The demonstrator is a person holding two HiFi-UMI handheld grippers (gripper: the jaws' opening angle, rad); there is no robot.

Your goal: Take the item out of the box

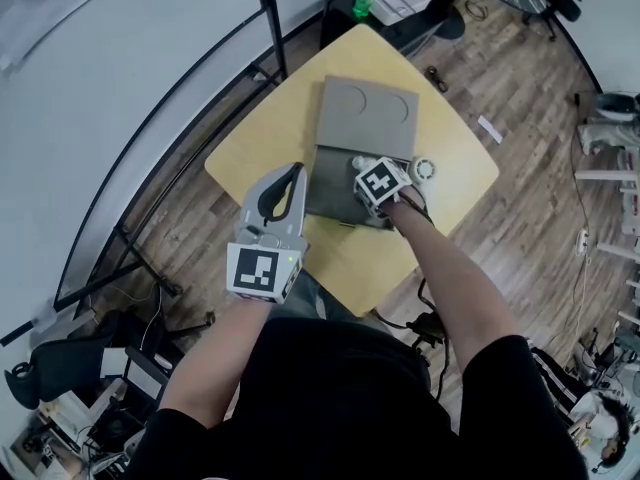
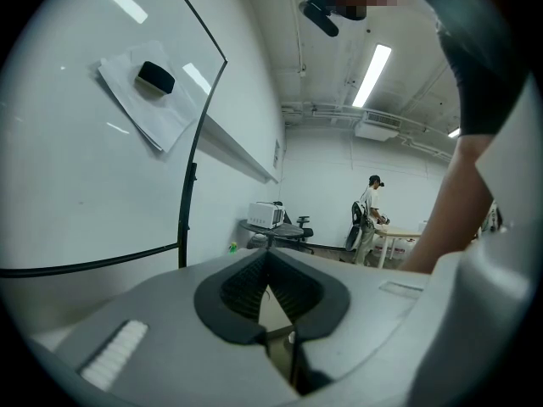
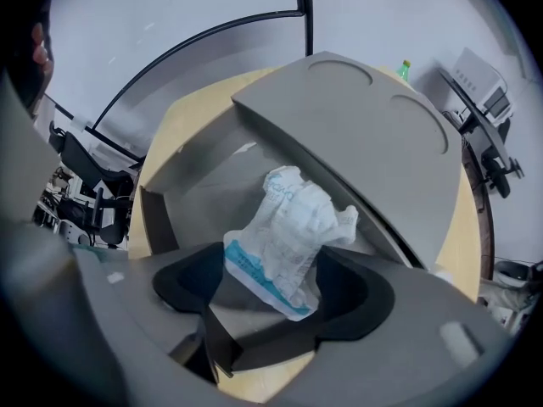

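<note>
Yellow table (image 1: pixel 445 183) w/ grey box (image 3: pixel 157 219) on it. R claw (image 3: pixel 280 270) reaches into the box, jaws pinching a crumpled white packet (image 3: pixel 293 231) (blue strip on one edge) low inside, below the raised lid (image 3: pixel 373 142). L claw (image 2: pixel 270 265) closed, empty, just beside box's left wall.

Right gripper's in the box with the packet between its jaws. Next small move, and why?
Probably firm up the squeeze a little before lifting. The right gripper looks to touch the white and blue packet on both sides, but the packet is soft and crumpled and sits inside the box, next to the open lid. A loose hold might slip on the way out.
</note>
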